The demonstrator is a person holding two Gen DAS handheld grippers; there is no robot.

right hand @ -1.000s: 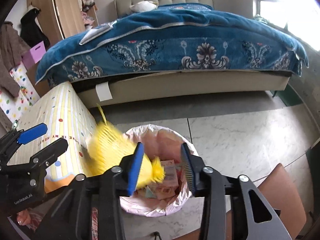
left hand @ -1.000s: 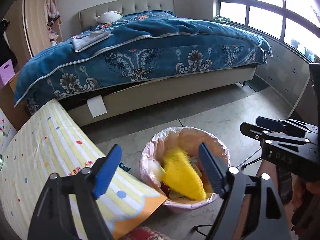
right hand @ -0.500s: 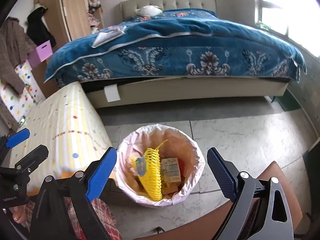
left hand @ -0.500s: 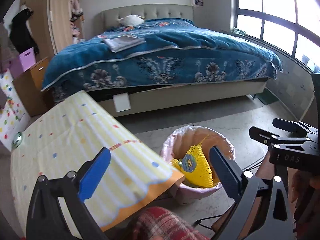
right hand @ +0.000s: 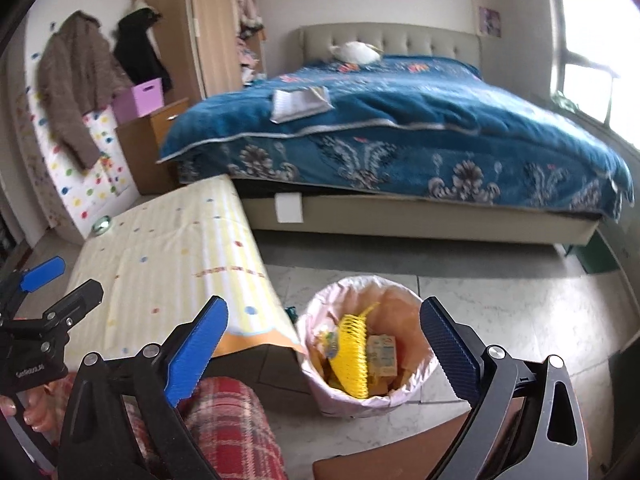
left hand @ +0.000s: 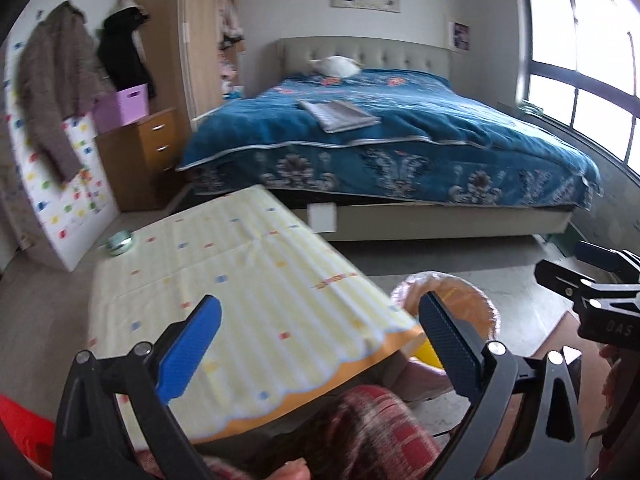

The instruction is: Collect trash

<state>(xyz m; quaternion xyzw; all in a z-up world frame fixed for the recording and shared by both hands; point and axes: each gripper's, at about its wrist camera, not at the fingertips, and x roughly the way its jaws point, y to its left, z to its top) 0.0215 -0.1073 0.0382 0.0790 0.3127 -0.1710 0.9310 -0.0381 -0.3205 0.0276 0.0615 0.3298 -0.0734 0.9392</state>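
A waste bin (right hand: 400,285) with a pink liner stands on the floor beside the table. In it lie a yellow foam net (right hand: 354,354) and a small carton (right hand: 382,354). My right gripper (right hand: 324,312) hovers above and short of the bin, its jaws opening wide with nothing between them. In the left wrist view my left gripper (left hand: 320,304) stands open and empty over the table's corner. There the bin (left hand: 472,308) is half hidden behind the table and the right finger. The left gripper (right hand: 40,280) also shows at the right wrist view's left edge.
A low table (left hand: 240,280) with a yellow striped cloth fills the left foreground. A bed (left hand: 400,152) with a blue quilt lies beyond. A person's plaid knee (right hand: 228,420) is below the grippers. A brown seat (right hand: 400,464) is at the bottom right. A drawer cabinet (left hand: 140,156) stands at the left.
The yellow net left the right gripper and dropped into the bin. The right jaws opened wide. Both grippers rose and drew back; the left view swung over the table.
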